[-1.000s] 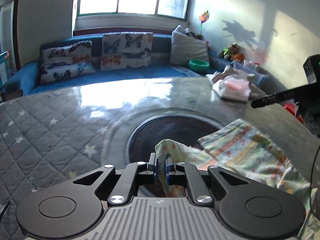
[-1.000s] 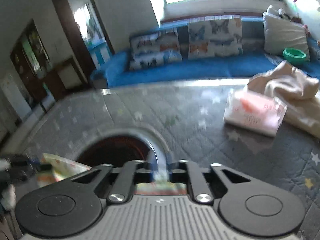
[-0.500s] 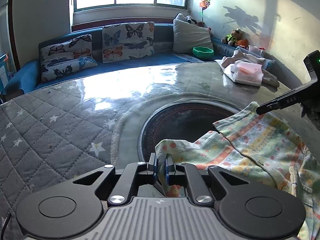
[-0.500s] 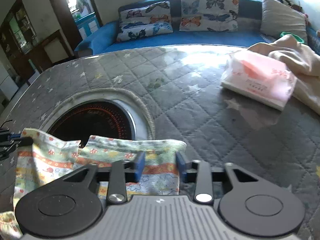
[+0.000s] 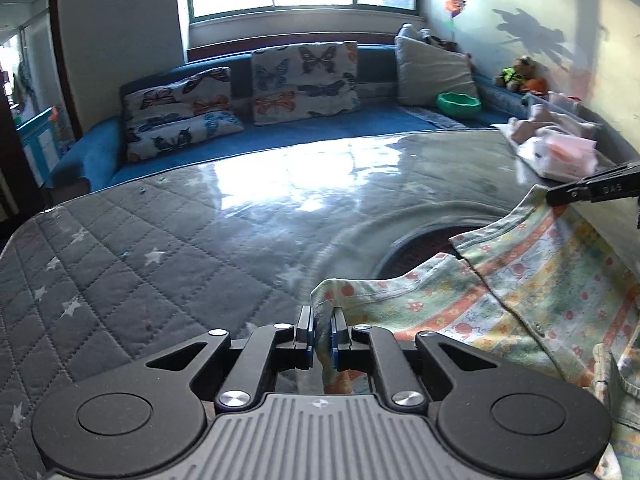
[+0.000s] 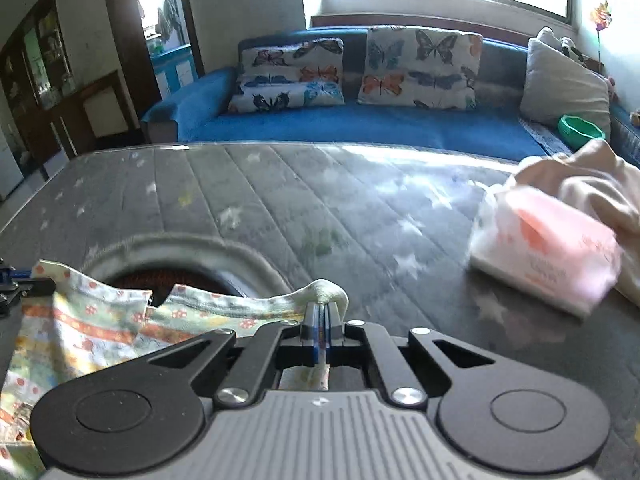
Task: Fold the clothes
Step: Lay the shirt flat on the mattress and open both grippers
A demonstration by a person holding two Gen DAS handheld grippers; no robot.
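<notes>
A small patterned garment [image 5: 500, 300] with orange stripes and red mushrooms is stretched between my two grippers over a grey quilted table cover [image 5: 160, 248]. My left gripper [image 5: 322, 322] is shut on one upper corner of it. At the other upper corner my right gripper [image 6: 321, 314] is shut, with a fold of cloth bulging over its tips. The garment [image 6: 100, 328] hangs to the left in the right wrist view. The right gripper's finger [image 5: 592, 191] shows at the far right of the left wrist view.
A round dark opening [image 6: 172, 280] in the table lies under the garment. A pink tissue pack [image 6: 548, 248] and a beige cloth pile [image 6: 592, 176] sit on the table's right side. A blue sofa [image 6: 360, 124] with butterfly cushions runs behind the table.
My right gripper, open half a second ago, has shut on the garment's corner. The left gripper kept its hold and moved left, so the round opening now sits further right.
</notes>
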